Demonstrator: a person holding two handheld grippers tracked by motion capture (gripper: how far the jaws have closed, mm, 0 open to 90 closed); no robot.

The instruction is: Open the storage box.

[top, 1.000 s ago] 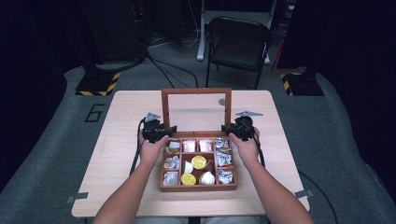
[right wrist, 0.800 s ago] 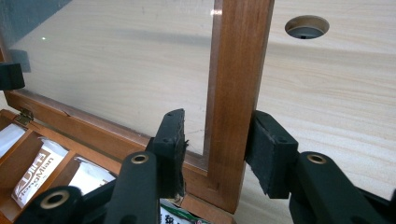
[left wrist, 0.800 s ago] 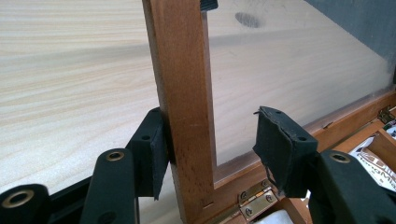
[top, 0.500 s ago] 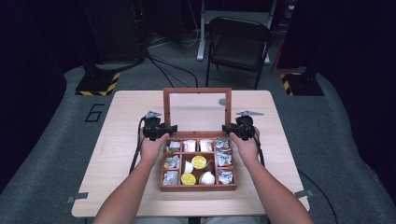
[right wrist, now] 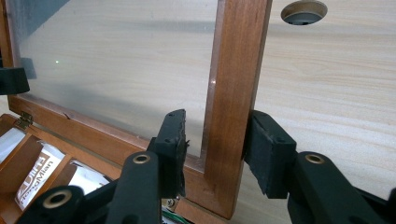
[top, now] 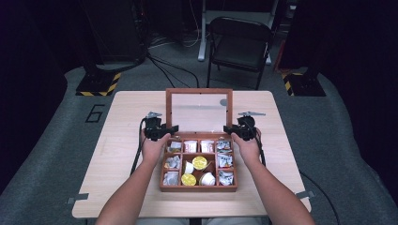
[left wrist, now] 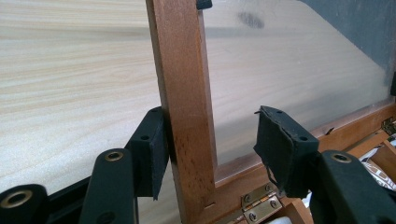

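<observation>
At frame centre, the wooden box (top: 198,164) has its lid (top: 199,110) upright. Our left gripper (top: 168,130) and right gripper (top: 231,129) straddle its side rails, jaws released; closing or repositioning remains, we judge.

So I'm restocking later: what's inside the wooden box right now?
The wooden box holds white sachets in its outer compartments and small round pods, two gold-lidded, in the middle. Whatever lies beneath the sachets is covered; labels are too small to read.
</observation>
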